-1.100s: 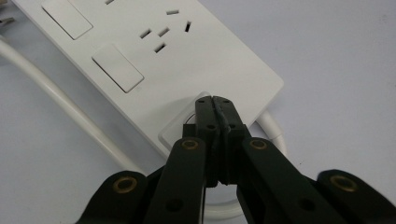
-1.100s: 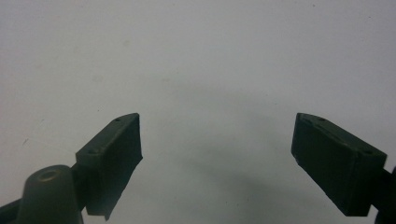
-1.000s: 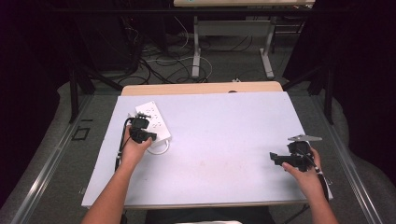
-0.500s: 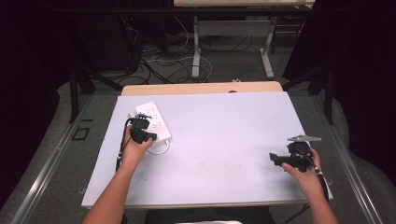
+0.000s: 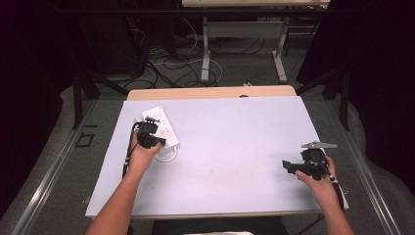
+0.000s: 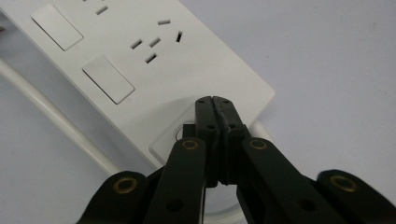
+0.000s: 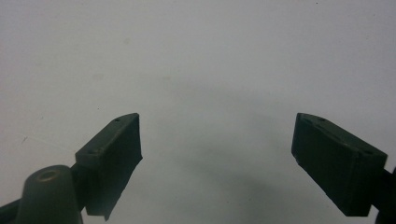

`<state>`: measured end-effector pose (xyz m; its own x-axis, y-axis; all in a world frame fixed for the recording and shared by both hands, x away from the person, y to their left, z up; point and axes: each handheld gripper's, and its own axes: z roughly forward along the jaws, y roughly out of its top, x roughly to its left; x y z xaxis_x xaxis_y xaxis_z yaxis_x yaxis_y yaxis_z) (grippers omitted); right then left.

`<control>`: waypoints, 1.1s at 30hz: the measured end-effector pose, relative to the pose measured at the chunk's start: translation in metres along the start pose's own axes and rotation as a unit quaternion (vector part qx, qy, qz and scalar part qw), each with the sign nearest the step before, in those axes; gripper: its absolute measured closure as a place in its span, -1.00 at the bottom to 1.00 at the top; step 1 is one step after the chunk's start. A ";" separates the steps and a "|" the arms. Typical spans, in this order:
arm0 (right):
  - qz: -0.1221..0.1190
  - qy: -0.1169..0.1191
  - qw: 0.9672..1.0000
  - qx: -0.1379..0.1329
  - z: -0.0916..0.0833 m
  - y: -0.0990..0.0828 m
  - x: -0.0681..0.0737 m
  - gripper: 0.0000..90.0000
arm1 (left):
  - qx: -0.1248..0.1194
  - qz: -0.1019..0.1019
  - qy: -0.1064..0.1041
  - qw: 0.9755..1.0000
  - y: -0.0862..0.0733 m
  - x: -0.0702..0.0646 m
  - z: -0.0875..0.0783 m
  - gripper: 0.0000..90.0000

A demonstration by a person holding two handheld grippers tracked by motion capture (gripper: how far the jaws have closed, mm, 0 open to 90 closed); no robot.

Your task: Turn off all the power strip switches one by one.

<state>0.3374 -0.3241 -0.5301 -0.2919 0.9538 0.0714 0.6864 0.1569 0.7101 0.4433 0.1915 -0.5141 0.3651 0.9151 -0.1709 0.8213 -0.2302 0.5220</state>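
A: Left hand-held gripper (image 6: pixel 215 103) sits right on the white power strip (image 6: pixel 140 70), jaws pressed together, tips on the round button at the strip's near end

B: From the high view, that power strip (image 5: pixel 161 126) lies at the far left of the tabletop (image 5: pixel 235 142), angled, with its white cord (image 5: pixel 167 157) looping out beside the left hand (image 5: pixel 139 159)

A: And the left hand-held gripper (image 5: pixel 147 137) stands over the strip's near end. Nothing is caught between those jaws, they meet each other

B: Over on the right, the right hand-held gripper (image 5: pixel 293 167) hangs near the tabletop's right edge, well apart from the strip

A: Its own camera shows the two black pads (image 7: pixel 109 158) standing wide apart, with bare pale tabletop (image 7: pixel 205 60) between them

B: So jaws spread, holding nothing. No boxes, trays or bins on the tabletop; the strip's sockets (image 6: pixel 156 42) sit with no plug in them
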 end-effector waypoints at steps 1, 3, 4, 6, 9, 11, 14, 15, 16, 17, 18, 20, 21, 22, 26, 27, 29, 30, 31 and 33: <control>0.000 0.000 1.000 0.000 0.000 0.000 0.000 -0.66 | -0.001 -0.001 0.000 1.000 0.001 0.000 -0.001 1.00; -0.001 -0.001 1.000 0.000 0.000 0.000 0.000 -0.66 | -0.006 -0.002 -0.003 1.000 0.005 0.002 -0.004 1.00; 0.000 -0.002 1.000 0.000 0.000 0.000 0.000 -0.66 | -0.012 -0.009 -0.001 1.000 0.008 0.004 -0.007 1.00; 0.001 -0.002 1.000 -0.001 0.000 0.000 0.000 -0.66 | -0.017 -0.010 0.000 1.000 0.012 0.008 -0.010 1.00; 0.001 -0.002 1.000 -0.001 -0.001 0.000 0.000 -0.66 | -0.023 -0.017 -0.001 1.000 0.015 0.012 -0.014 1.00; 0.002 -0.002 1.000 -0.001 -0.001 0.000 0.000 -0.66 | -0.023 -0.022 -0.003 0.999 0.018 0.017 -0.018 1.00; 0.000 -0.002 1.000 -0.001 -0.001 0.000 -0.001 -0.66 | -0.026 -0.032 -0.003 0.999 0.021 0.022 -0.023 1.00; 0.000 -0.002 1.000 -0.001 -0.001 0.000 -0.001 -0.66 | -0.031 -0.033 0.000 0.999 0.022 0.023 -0.023 1.00; 0.000 -0.003 1.000 -0.001 0.000 0.000 -0.001 -0.66 | -0.030 -0.035 -0.002 0.999 0.023 0.025 -0.025 1.00; 0.001 -0.003 1.000 -0.001 0.000 0.000 -0.001 -0.66 | -0.038 -0.038 0.002 0.999 0.023 0.026 -0.024 1.00; 0.000 -0.003 1.000 -0.001 0.000 0.000 -0.001 -0.66 | -0.033 -0.040 0.003 0.999 0.025 0.029 -0.026 1.00; 0.000 -0.002 1.000 -0.001 0.000 0.000 0.000 -0.66 | -0.038 -0.041 0.006 0.998 0.025 0.030 -0.026 1.00; 0.000 -0.002 1.000 -0.001 0.000 0.000 0.000 -0.66 | -0.034 -0.045 0.005 0.998 0.026 0.031 -0.027 1.00; 0.000 -0.001 1.000 -0.001 0.000 0.000 0.000 -0.66 | -0.040 -0.044 0.008 0.998 0.026 0.032 -0.027 1.00; 0.003 -0.005 1.000 -0.002 0.000 0.000 0.000 -0.66 | -0.034 -0.048 0.009 0.998 0.029 0.036 -0.028 1.00; 0.001 -0.003 1.000 -0.002 0.000 0.000 0.000 -0.66 | -0.041 -0.051 0.013 0.998 0.029 0.036 -0.026 1.00; 0.001 -0.003 1.000 -0.002 0.000 0.000 0.000 -0.66 | -0.033 -0.052 0.015 0.998 0.030 0.038 -0.026 1.00; 0.002 -0.004 1.000 -0.002 0.000 0.000 0.000 -0.66 | -0.039 -0.054 0.016 0.998 0.030 0.039 -0.025 1.00; 0.000 -0.003 1.000 -0.001 0.000 0.000 0.000 -0.66 | -0.032 -0.054 0.015 0.998 0.030 0.040 -0.025 1.00; 0.000 -0.004 1.000 -0.001 0.000 0.000 -0.001 -0.66 | -0.036 -0.058 0.020 0.997 0.031 0.041 -0.022 1.00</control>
<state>0.3374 -0.3247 -0.5302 -0.2865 0.9558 0.0657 0.6845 0.1563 0.7120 0.4737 0.2290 -0.4870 0.2503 0.9471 -0.2009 0.8229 -0.0988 0.5595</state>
